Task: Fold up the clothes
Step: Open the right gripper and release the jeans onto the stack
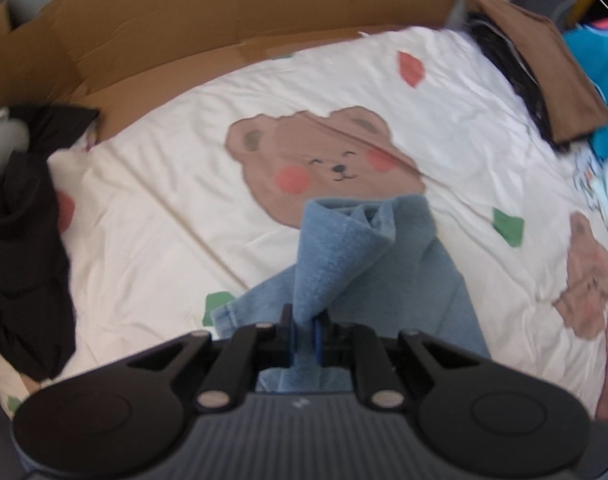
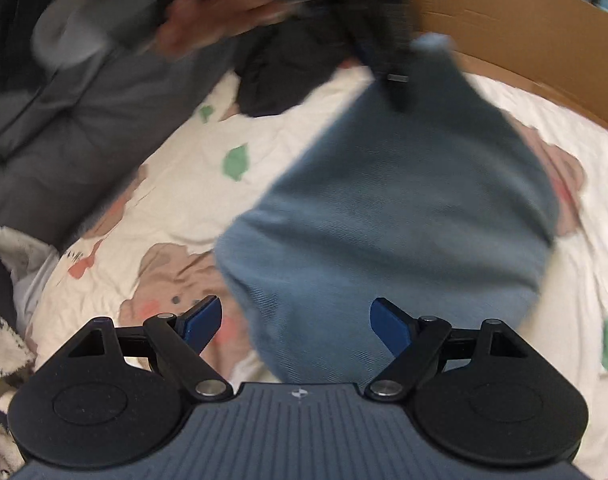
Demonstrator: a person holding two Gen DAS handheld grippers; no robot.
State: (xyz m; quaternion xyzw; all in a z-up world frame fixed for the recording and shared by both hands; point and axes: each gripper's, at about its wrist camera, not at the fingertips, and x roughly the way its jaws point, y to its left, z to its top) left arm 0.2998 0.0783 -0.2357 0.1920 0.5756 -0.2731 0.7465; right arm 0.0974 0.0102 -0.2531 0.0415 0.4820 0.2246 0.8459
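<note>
Blur hides the person's hand (image 2: 196, 28). Left gripper (image 1: 304, 326) pinches the blue towel (image 1: 344, 248), lifted over the bear sheet (image 1: 144, 208). Right gripper (image 2: 294, 324) is spread wide, holding nothing.

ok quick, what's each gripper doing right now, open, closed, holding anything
Left gripper: closed on a bunched corner of the blue cloth.
Right gripper: open, holding nothing; the blue cloth lies beyond its fingers.

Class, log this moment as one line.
left hand-held gripper: shut on blue towel | right hand-held gripper: open, empty | towel: partly lifted off bear-print sheet
</note>
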